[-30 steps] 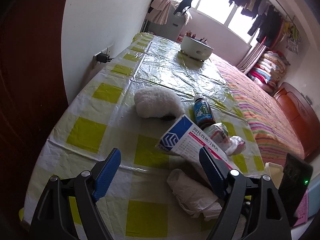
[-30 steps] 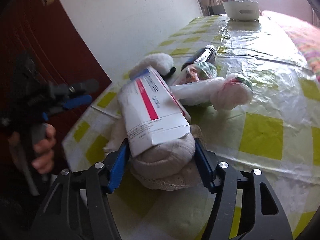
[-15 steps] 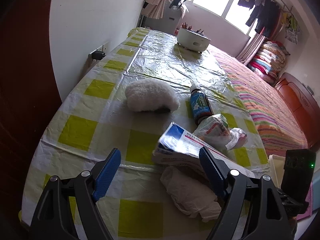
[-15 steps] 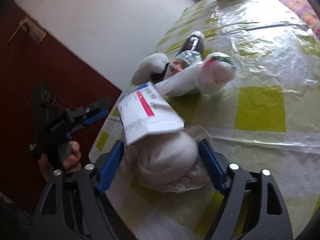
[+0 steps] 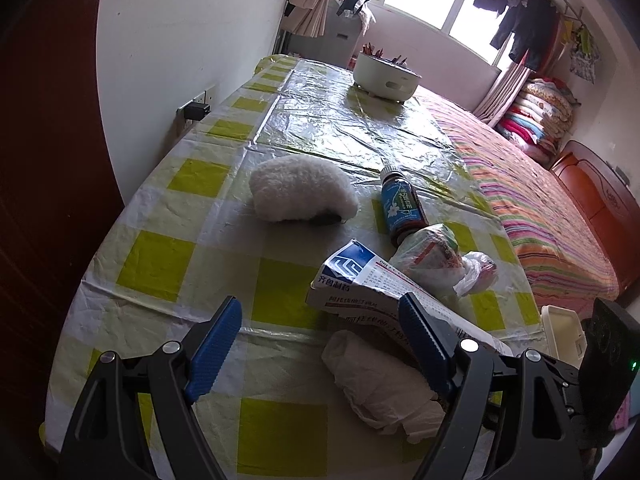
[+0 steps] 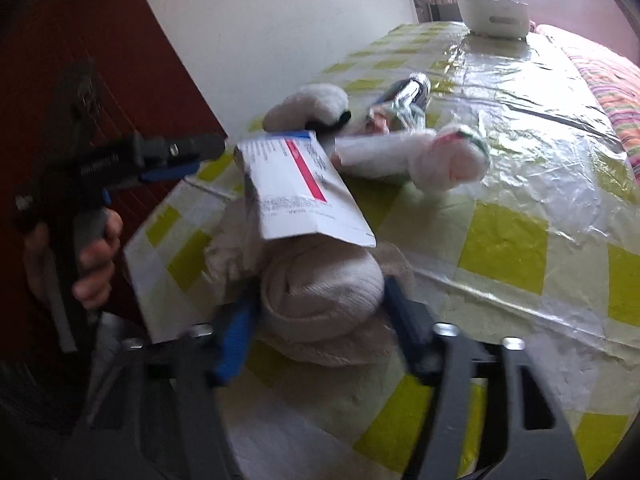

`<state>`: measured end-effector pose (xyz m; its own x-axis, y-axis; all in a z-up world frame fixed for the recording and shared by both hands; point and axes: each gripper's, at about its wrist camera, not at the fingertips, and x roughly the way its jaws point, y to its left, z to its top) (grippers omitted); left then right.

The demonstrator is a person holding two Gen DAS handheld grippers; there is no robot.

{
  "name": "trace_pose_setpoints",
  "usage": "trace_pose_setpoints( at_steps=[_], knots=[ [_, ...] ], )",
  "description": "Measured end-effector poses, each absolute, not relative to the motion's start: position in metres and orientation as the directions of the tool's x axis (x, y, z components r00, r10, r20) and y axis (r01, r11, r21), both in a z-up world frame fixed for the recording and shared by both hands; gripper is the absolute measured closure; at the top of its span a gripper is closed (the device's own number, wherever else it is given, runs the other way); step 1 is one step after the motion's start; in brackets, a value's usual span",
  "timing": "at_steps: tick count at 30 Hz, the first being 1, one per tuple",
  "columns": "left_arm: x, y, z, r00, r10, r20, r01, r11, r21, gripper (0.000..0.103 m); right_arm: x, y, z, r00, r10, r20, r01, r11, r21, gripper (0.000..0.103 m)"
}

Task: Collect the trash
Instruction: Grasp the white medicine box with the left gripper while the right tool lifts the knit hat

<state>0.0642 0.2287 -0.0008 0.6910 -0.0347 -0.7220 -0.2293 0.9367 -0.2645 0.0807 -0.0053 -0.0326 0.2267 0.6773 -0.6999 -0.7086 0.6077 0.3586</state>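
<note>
A: White rolled cloth wad (image 6: 320,284) lies at the bench (image 5: 192,240) near edge, under the medicine carton (image 6: 298,196). I am closing the right tongs (image 6: 316,320) around it, pads just meeting its sides.

B: Advice?

A: Squeeze mid-roll and lift slowly so the carton slides off. Its long axis runs along the tongs' pointing line, away from me. Left tongs (image 5: 320,344) hang apart, empty.
</note>
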Motion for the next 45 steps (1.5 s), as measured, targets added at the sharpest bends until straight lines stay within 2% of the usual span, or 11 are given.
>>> trace_pose_setpoints(
  at_steps=[3,6,13,20,31,37,38,40,45],
  knots=[
    [0.064,0.229,0.0,0.691,-0.04,-0.722,-0.23,0.934,-0.272,0.025,0.083,-0.008,-0.031,0.201,0.697,-0.688,-0.709,0.588,0.389,0.048],
    [0.065,0.23,0.0,0.689,-0.058,-0.722,-0.229,0.928,-0.293,0.025,0.082,-0.018,-0.024,0.113,0.77,-0.628,-0.698,0.511,0.501,0.048],
    [0.072,0.223,-0.001,0.674,-0.078,-0.734,-0.231,0.922,-0.31,0.025,0.073,-0.047,-0.013,0.028,0.857,-0.514,-0.683,0.392,0.616,0.048],
    [0.088,0.219,-0.009,0.637,-0.176,-0.75,-0.239,0.88,-0.41,0.025,0.081,-0.077,-0.004,0.077,0.895,-0.44,-0.656,0.378,0.654,0.048],
    [0.125,0.206,-0.033,0.542,-0.258,-0.8,-0.298,0.831,-0.469,0.025,0.089,-0.106,-0.01,0.146,0.914,-0.378,-0.594,0.386,0.706,0.048],
    [0.134,0.199,-0.033,0.569,-0.171,-0.804,-0.351,0.834,-0.426,0.025,0.096,-0.114,-0.011,0.233,0.905,-0.357,-0.548,0.426,0.72,0.048],
    [0.135,0.197,-0.032,0.578,-0.154,-0.802,-0.357,0.836,-0.417,0.027,0.096,-0.118,-0.01,0.257,0.897,-0.359,-0.543,0.441,0.715,0.048],
    [0.135,0.189,-0.027,0.601,-0.091,-0.794,-0.362,0.854,-0.373,0.044,0.096,-0.128,-0.01,0.286,0.893,-0.346,-0.524,0.449,0.724,0.048],
    [0.131,0.164,-0.009,0.691,-0.01,-0.723,-0.319,0.893,-0.317,0.058,0.099,-0.155,-0.008,0.385,0.864,-0.325,-0.488,0.49,0.723,0.048]
  ],
)
